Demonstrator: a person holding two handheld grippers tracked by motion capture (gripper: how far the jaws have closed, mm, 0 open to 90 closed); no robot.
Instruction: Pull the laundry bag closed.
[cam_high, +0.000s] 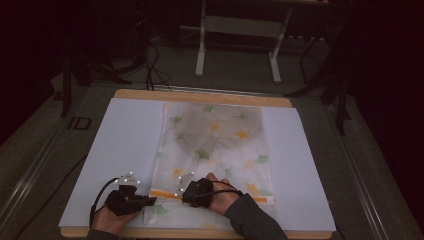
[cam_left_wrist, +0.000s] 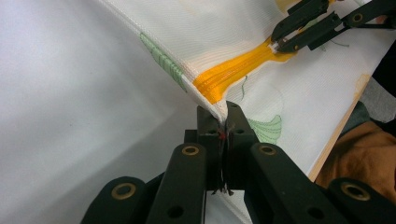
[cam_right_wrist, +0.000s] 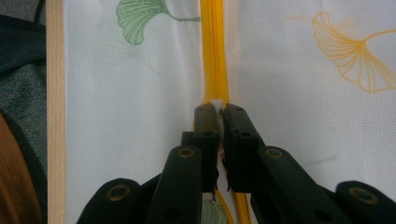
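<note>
I observe a white mesh zipper bag (cam_high: 215, 150) printed with green and orange ginkgo leaves, lying flat on a white sheet (cam_high: 115, 150) that covers the wooden desk (cam_high: 200, 96). The bag sits roughly at the middle of the sheet, its long side running away from me, with its orange zipper (cam_high: 167, 193) crossing the near end.

My left tool (cam_high: 150, 201) is at the bag's near left edge. In the left gripper view the jaws are closed on the corner of the mesh (cam_left_wrist: 223, 112) right at the end of the orange zipper (cam_left_wrist: 233, 74), and the fabric is drawn up slightly into a ridge from that pinch. A few loose threads show between the jaws.

My right tool (cam_high: 186, 196) is just beside the left one, over the zipper line, with my hand (cam_high: 220, 197) and grey sleeve (cam_high: 252, 217) behind it. In the right gripper view the jaws are closed together on a small white tab, the zipper pull (cam_right_wrist: 215, 102), sitting on the orange zipper tape (cam_right_wrist: 214, 51), which runs straight ahead. The left gripper view confirms the right tool (cam_left_wrist: 280, 44) gripping at the zipper track.

The two tools are near each other but apart. Beyond the desk I note a dim floor, cables and the white legs of a stand (cam_high: 201, 45).
</note>
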